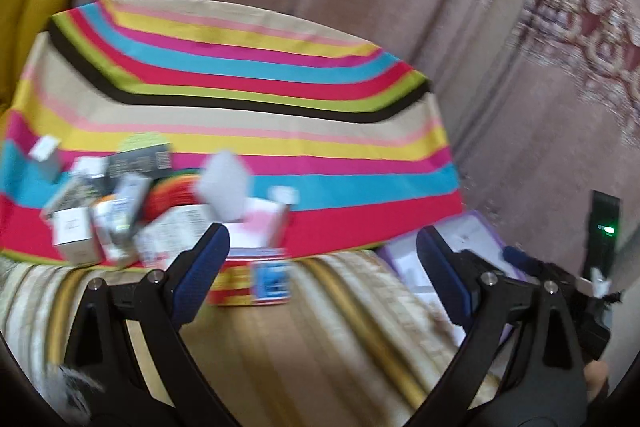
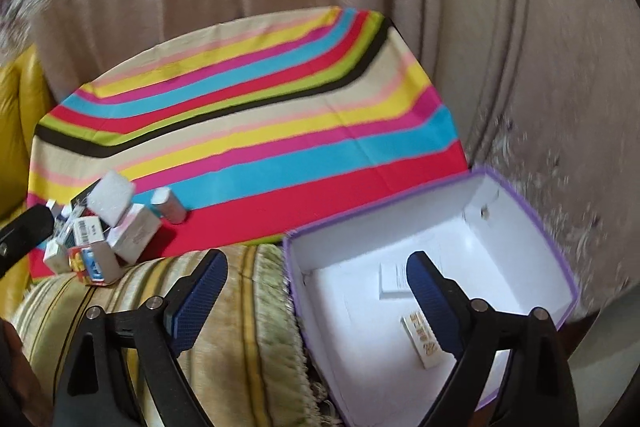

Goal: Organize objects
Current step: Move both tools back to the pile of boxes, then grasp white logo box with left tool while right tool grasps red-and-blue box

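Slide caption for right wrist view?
Open right gripper above purple-edged box holding two small cartons, pile of boxes left on striped cloth.

The left tool [image 1: 322, 259] has a black frame of angled struts joined by round silver screw heads, and each finger [image 1: 202, 267] carries a dark blue textured pad. The right tool [image 2: 318, 291] is built the same: black arms, silver screws, blue ribbed pads. In the left wrist view, a black unit with a small green light [image 1: 609, 229] stands at the right.
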